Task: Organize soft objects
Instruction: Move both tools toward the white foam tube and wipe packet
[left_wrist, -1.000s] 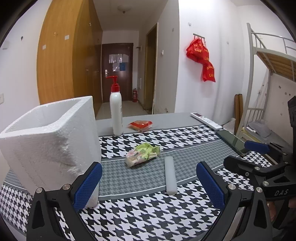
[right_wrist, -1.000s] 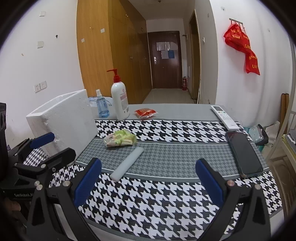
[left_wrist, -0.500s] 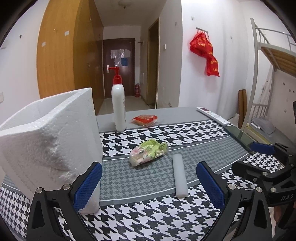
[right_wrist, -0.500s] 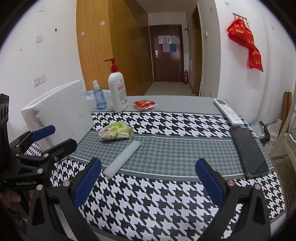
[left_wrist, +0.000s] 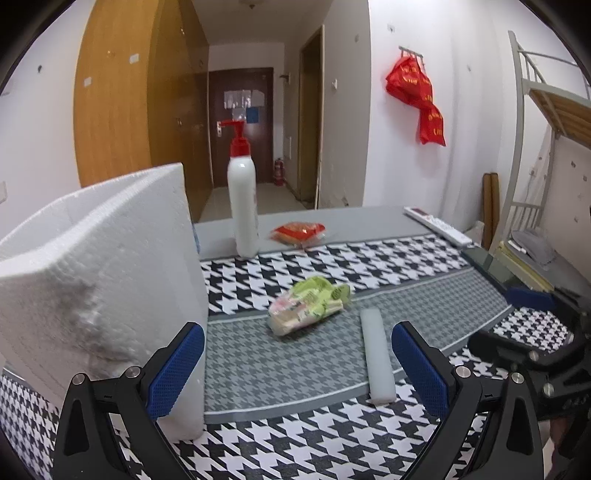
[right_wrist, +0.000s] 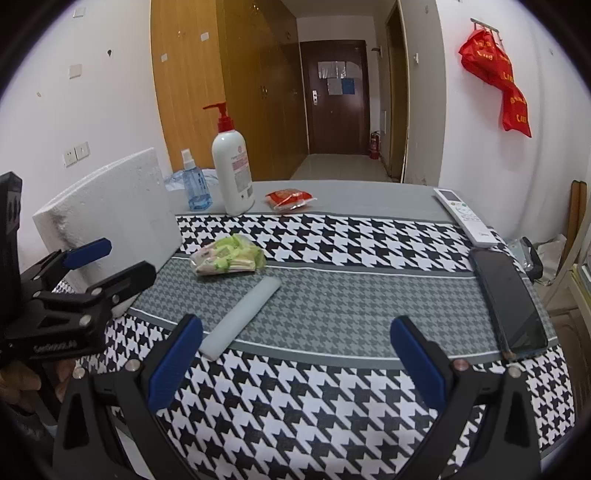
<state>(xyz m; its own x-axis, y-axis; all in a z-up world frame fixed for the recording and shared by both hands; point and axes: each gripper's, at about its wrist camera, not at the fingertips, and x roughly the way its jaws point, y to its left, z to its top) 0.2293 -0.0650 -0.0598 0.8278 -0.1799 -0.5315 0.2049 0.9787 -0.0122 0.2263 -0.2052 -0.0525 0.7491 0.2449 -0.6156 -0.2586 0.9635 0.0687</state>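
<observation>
A green and pink soft packet (left_wrist: 308, 304) (right_wrist: 228, 255) lies mid-table on the grey band. A pale foam bar (left_wrist: 376, 355) (right_wrist: 242, 317) lies just in front of it. A red packet (left_wrist: 298, 232) (right_wrist: 290, 198) lies farther back. A white foam box (left_wrist: 92, 280) (right_wrist: 110, 218) stands at the left. My left gripper (left_wrist: 297, 373) (right_wrist: 107, 264) is open and empty, low over the near table, beside the box. My right gripper (right_wrist: 295, 362) (left_wrist: 517, 321) is open and empty, to the right of the bar.
A pump bottle (left_wrist: 242, 199) (right_wrist: 232, 173) and a blue spray bottle (right_wrist: 195, 182) stand at the back. A white remote (right_wrist: 465, 216) and a dark phone (right_wrist: 508, 302) lie at the right edge. The houndstooth cloth (right_wrist: 332, 406) covers the table.
Both grippers have moved forward and lower toward the table; the box, packet and bar look larger. Nothing on the table has moved.
</observation>
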